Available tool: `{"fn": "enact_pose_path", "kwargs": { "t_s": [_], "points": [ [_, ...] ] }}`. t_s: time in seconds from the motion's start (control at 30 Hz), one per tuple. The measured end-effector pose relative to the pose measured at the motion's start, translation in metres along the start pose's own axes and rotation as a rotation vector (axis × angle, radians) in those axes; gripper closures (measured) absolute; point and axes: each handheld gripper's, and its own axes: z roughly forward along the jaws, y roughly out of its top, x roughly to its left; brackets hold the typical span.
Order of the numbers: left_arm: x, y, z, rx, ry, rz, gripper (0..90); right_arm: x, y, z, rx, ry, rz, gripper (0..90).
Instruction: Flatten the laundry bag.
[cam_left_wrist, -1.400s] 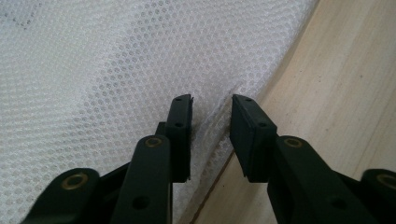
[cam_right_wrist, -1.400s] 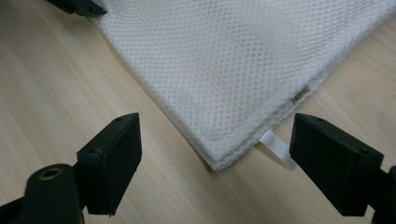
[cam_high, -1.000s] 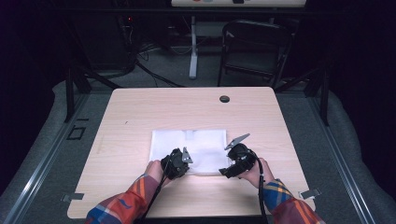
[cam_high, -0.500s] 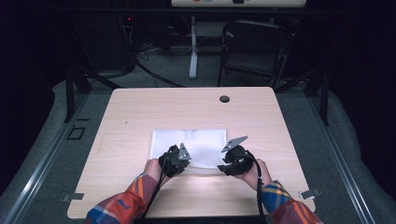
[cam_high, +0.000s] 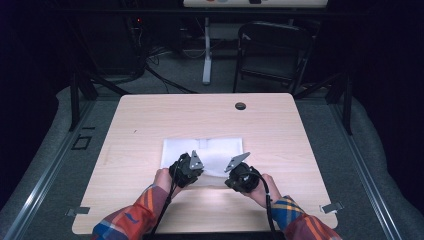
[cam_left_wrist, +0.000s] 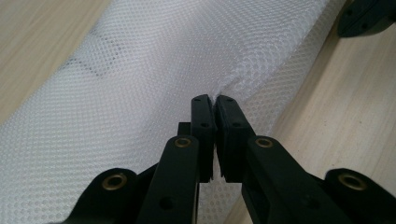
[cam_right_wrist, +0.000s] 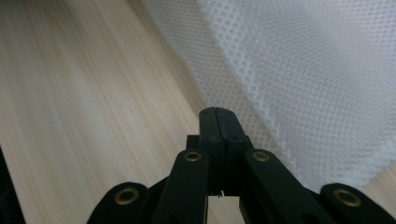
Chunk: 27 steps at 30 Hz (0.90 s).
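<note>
A white mesh cloth (cam_high: 210, 149) lies folded flat near the middle of the wooden table (cam_high: 145, 120). My left gripper (cam_high: 189, 169) sits at its near edge, left of centre. In the left gripper view, the left gripper (cam_left_wrist: 214, 99) is shut on a puckered pinch of the cloth (cam_left_wrist: 140, 84). My right gripper (cam_high: 241, 175) is at the cloth's near right edge. Its jaws have just been closing. In the right gripper view, the right gripper (cam_right_wrist: 217, 111) stands shut with its tips right at the hem of the cloth (cam_right_wrist: 317, 70), which rises a little beside them.
A black round grommet (cam_high: 240, 106) is set in the table's far side. Behind the table stand a dark folding chair (cam_high: 272, 50) and a white stand post (cam_high: 206, 55). Plaid sleeves (cam_high: 135, 215) come in over the near edge. Bare wood surrounds the cloth.
The right gripper has slid left to the cloth's near right edge and its jaws have shut. The left gripper has stayed put on the cloth.
</note>
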Motion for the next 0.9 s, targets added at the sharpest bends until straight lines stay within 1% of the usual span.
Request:
{"fn": "enact_pose_path", "kwargs": {
  "t_s": [0.03, 0.07, 0.23, 0.33, 0.4, 0.53, 0.6, 0.67, 0.73, 0.8, 0.9],
  "points": [
    [0.0, 0.0, 0.0, -0.002, 0.0, 0.0, 86.1, 0.0, 0.002, 0.005, 0.006, -0.007, -0.009, 90.0],
    [0.0, 0.0, 0.0, 0.0, -0.003, 0.001, 86.1, 0.0, 0.002, 0.005, 0.006, -0.007, -0.009, 90.0],
    [0.001, 0.0, 0.0, -0.002, -0.009, -0.001, 86.1, -0.002, 0.003, 0.017, 0.009, -0.034, -0.013, 90.0],
    [0.002, 0.001, 0.0, -0.001, -0.014, -0.003, 86.0, -0.003, 0.002, 0.022, 0.004, -0.056, -0.014, 90.0],
    [0.001, 0.001, 0.0, -0.003, -0.015, -0.008, 86.0, -0.004, 0.003, 0.025, -0.001, -0.062, -0.014, 90.0],
    [0.001, 0.002, 0.001, 0.003, -0.019, -0.009, 86.0, -0.004, 0.004, 0.031, 0.005, -0.08, -0.018, 90.0],
    [0.001, 0.002, 0.002, 0.005, -0.02, -0.012, 86.0, -0.004, 0.004, 0.033, 0.017, -0.092, -0.025, 90.0],
    [0.001, 0.002, 0.002, 0.002, -0.021, -0.017, 86.1, -0.004, 0.003, 0.033, 0.016, -0.091, -0.024, 90.0],
    [0.002, 0.002, 0.0, -0.009, -0.036, -0.03, 86.0, -0.004, 0.003, 0.033, 0.019, -0.093, -0.029, 90.0],
    [0.002, 0.002, 0.0, -0.005, -0.04, -0.035, 86.0, -0.004, 0.003, 0.033, 0.028, -0.092, -0.038, 90.0],
    [0.0, 0.003, 0.0, 0.004, -0.04, -0.034, 86.0, -0.004, 0.002, 0.033, 0.021, -0.087, -0.032, 90.0]
  ]
}}
